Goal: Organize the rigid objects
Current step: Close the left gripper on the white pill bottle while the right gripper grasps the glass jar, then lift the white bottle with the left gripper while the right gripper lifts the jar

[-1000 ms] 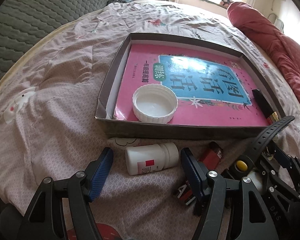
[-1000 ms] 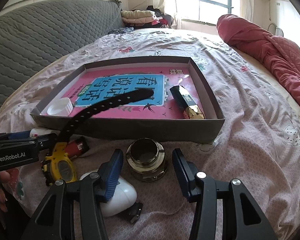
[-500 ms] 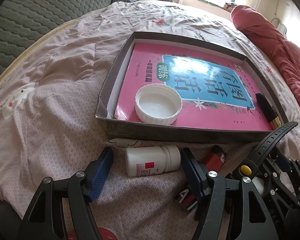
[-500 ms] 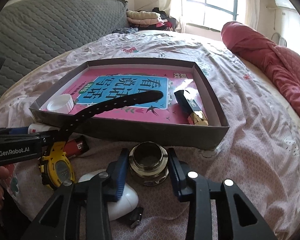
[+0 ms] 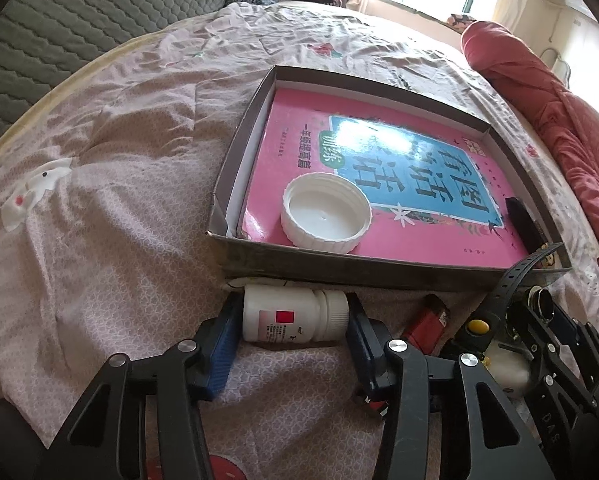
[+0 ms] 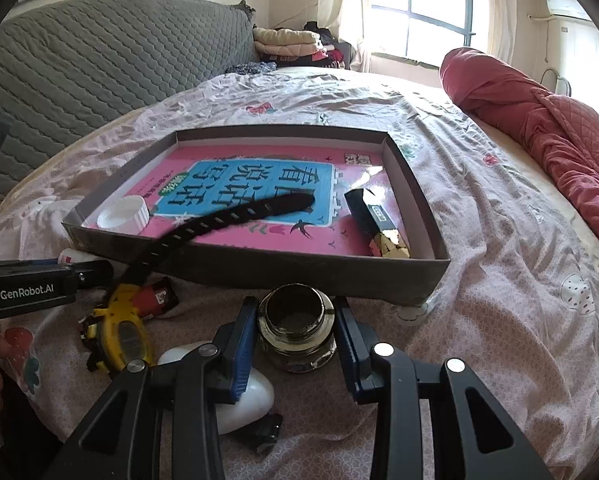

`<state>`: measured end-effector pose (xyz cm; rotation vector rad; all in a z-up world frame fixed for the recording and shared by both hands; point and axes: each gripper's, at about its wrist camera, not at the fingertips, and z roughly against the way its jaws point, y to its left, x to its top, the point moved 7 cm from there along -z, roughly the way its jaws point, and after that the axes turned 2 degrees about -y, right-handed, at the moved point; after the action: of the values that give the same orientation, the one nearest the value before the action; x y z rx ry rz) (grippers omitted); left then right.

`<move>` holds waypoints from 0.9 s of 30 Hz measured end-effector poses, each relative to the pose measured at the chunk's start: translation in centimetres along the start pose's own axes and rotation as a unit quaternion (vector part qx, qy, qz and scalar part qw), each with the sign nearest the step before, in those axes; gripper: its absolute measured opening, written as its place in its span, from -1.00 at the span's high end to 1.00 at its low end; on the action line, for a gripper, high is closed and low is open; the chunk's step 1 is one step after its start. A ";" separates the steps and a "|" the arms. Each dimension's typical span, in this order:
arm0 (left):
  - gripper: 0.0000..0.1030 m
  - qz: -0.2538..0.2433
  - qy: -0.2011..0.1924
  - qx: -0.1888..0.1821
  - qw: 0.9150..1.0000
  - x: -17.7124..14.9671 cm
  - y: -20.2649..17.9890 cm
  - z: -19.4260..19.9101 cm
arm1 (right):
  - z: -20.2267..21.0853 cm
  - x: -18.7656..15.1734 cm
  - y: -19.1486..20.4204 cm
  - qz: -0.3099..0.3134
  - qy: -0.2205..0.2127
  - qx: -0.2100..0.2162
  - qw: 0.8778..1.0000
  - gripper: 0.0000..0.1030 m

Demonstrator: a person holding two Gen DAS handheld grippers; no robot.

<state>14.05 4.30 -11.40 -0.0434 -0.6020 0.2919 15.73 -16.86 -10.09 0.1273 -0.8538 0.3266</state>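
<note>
Left gripper (image 5: 295, 320), jaws just closed, clamps the white pill bottle (image 5: 291, 318) lying before the cardboard tray (image 5: 339, 270). Right gripper (image 6: 295, 330) clamps the glass jar (image 6: 297, 326) before that tray.

Open bedsheet (image 5: 111, 208) left, box wall (image 5: 339, 270) blocking ahead, watch (image 6: 119, 332) crowding between claws

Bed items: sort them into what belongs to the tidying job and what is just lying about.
Job: white pill bottle in left gripper; glass jar in right gripper; box tray; yellow watch; red lighter.

Lying about: red quilt; folded clothes; grey headboard.
</note>
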 end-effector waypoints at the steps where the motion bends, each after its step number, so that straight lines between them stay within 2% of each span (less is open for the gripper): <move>1: 0.01 0.001 -0.002 -0.002 1.000 0.0 0.0 0.1 | 0.1 0.0 -0.1 0.000 -0.001 0.001 1.000 0.28; 11: 0.02 0.000 -0.029 -0.010 1.000 0.2 0.6 2.1 | 0.9 0.5 -1.0 -0.016 -0.022 0.009 1.000 0.28; 27: 0.02 -0.019 -0.043 -0.015 0.999 -0.2 0.1 3.8 | 2.4 1.0 -1.2 -0.016 -0.045 0.008 0.999 0.28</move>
<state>11.72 4.18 -8.33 -0.0489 -0.6912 0.2488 15.02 -18.30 -7.79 0.1716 -0.9369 0.2989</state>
